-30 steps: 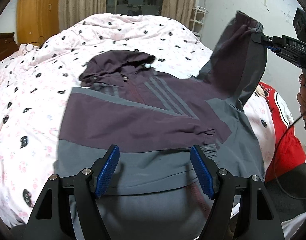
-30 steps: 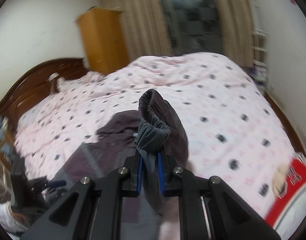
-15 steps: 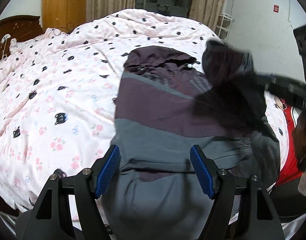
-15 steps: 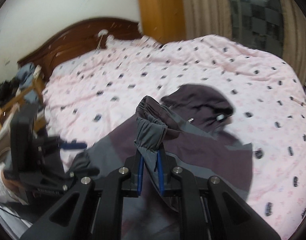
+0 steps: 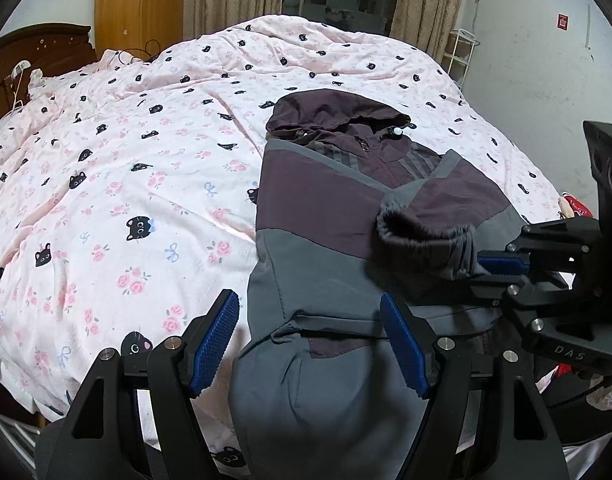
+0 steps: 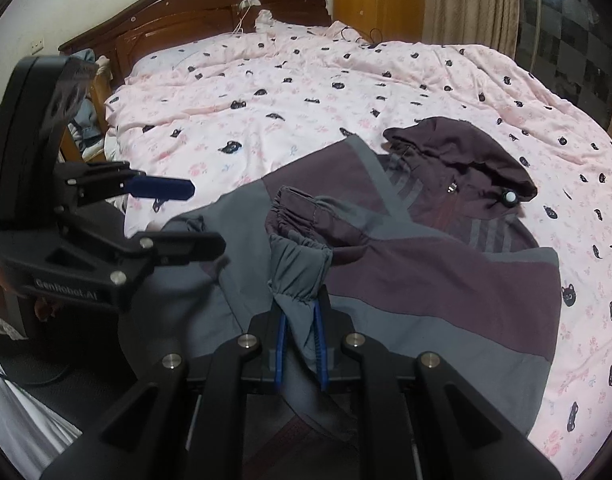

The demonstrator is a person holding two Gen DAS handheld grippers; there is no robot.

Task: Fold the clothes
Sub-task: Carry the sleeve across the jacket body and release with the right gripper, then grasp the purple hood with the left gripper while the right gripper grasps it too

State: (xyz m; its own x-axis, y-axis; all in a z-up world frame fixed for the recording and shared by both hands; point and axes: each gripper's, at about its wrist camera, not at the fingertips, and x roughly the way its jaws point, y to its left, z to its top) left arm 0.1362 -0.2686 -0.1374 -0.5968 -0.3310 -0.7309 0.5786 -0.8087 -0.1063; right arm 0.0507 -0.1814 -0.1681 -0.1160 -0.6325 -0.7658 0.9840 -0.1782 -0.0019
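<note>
Matt woven jacket (image 5: 338, 216) cloth with gathered elastic cuff (image 6: 302, 240), soft printed cotton bedspread (image 5: 126, 184), glossy dark wooden headboard (image 6: 194, 12), ribbed blue pads (image 5: 216, 336), matt black plastic left gripper (image 5: 314, 344)

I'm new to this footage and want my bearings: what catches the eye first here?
A purple and grey hooded jacket lies flat near the edge of a pink bedspread printed with black cats. The right gripper pinches the jacket's sleeve cuff above its chest, while the left gripper hovers open over the hem.

The jacket (image 5: 326, 216)'s hem runs out of view behind the left gripper (image 5: 310, 344), its folded sleeve (image 6: 302, 248) hides the chest panel beneath, and the red item (image 5: 578, 208) is cut off.
</note>
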